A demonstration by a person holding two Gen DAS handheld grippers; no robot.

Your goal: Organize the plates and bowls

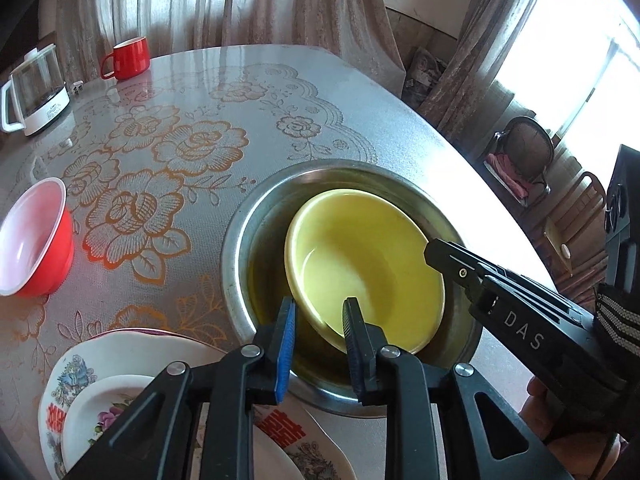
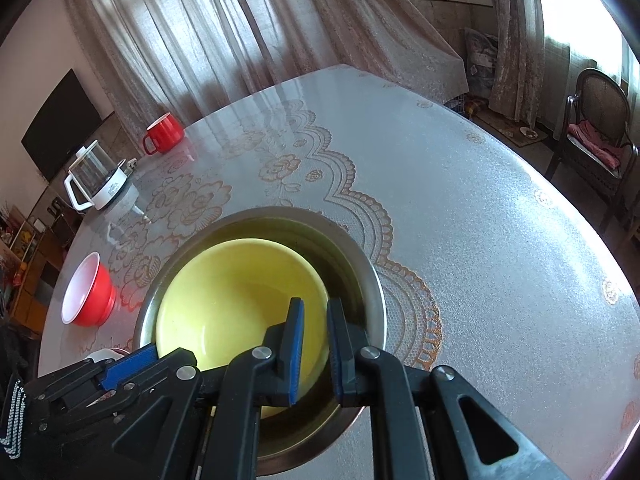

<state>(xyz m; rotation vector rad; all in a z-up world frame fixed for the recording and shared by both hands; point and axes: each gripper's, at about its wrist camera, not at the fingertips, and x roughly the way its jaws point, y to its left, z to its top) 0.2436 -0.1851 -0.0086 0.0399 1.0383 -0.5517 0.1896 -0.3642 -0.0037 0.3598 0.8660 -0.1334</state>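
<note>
Yellow bowl point(image 1: 360, 264) sits nested inside steel basin point(image 1: 240, 240), likely for stacking. Left gripper point(image 1: 319, 320) straddles its near rim, jaws apart. Right gripper point(image 2: 315, 340) likewise parted over the right rim.

A home dining or living room is showing here. A table point(image 2: 460, 216) wearing a floral lace-patterned cover is standing before long curtains point(image 2: 224, 40). A wall television point(image 2: 60, 124), a glass kettle point(image 2: 98, 180), a red mug point(image 2: 164, 133) and a cushioned chair point(image 2: 600, 140) are sitting around it.
</note>
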